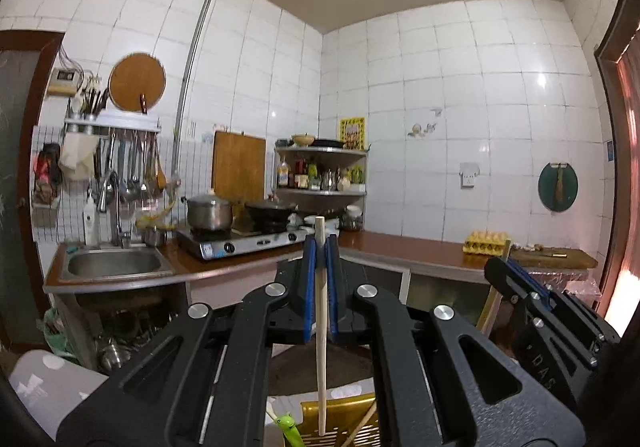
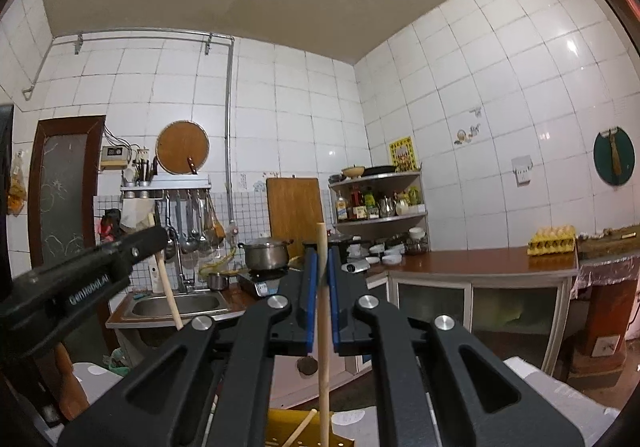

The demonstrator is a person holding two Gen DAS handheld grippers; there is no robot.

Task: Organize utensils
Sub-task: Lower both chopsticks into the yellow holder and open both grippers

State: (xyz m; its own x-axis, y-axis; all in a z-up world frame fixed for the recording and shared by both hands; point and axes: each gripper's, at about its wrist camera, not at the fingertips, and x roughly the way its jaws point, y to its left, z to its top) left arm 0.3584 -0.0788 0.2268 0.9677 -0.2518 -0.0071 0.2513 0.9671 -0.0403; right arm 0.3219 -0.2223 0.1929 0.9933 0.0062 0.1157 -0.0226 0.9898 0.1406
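1. Kitchen with white tiled walls, seen from two handheld grippers raised above a yellow slotted utensil holder [image 1: 340, 423].
2. The left gripper [image 1: 320, 247] is clenched on a pale wooden chopstick [image 1: 320, 327], held upright between its blue-padded fingers [image 1: 309, 279].
3. That chopstick's top pokes just above the fingertips; its lower end reaches down into the yellow holder.
4. The right gripper [image 2: 320, 263] likewise grasps a second wooden chopstick [image 2: 323, 347], upright between its fingers [image 2: 310, 287], with the lower end at the yellow holder [image 2: 288, 431].
5. More wooden sticks [image 1: 362, 427] lean at a slant inside the holder, and a green plastic utensil [image 1: 289, 429] sits just beside it.
6. In the left view, the right gripper appears at the right edge; in the right view, the left gripper appears at the left edge.
7. Behind, a brown table [image 1: 420, 251] runs along the walls, carrying a gas stove [image 1: 240, 243] with a steel pot [image 1: 210, 213], and a yellow egg tray [image 1: 486, 241].
8. A steel sink [image 1: 114, 263] sits to the left, with ladles [image 1: 132, 171] hanging above it.
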